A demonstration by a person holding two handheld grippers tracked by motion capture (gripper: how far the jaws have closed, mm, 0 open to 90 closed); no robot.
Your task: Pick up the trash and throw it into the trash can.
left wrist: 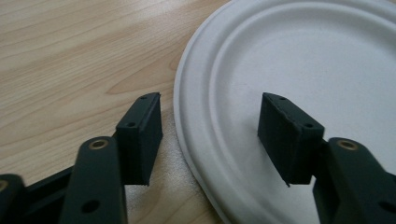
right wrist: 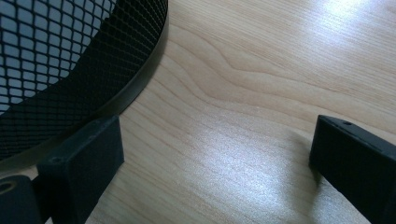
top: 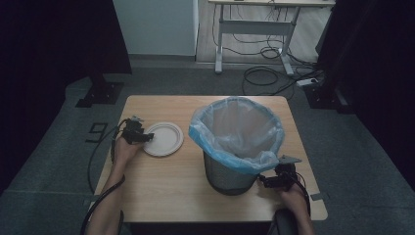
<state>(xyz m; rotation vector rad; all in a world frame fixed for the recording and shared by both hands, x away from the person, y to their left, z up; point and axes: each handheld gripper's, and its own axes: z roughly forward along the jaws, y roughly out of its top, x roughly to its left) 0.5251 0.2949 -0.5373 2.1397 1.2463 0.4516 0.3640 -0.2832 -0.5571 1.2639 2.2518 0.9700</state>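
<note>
One mark can be read: a dark digit "9" (top: pixel 98 131) on the grey floor (top: pixel 54 147), just off the bench's (top: pixel 171 186) left edge near its far left corner. Nothing on the bench carries readable text.

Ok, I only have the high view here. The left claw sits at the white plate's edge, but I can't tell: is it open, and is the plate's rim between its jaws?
Observer: Open. In the left gripper view the left claw straddles the rim of the white plate: one jaw over bare wood, the other over the plate.
Operator: And the right claw, is it gripping the bin?
Observer: No. The right claw is open, with bare table between its jaws.
Operator: How close is it to the bin?
Observer: One jaw lies right beside the base ring of the mesh bin; I cannot tell if they touch.
</note>
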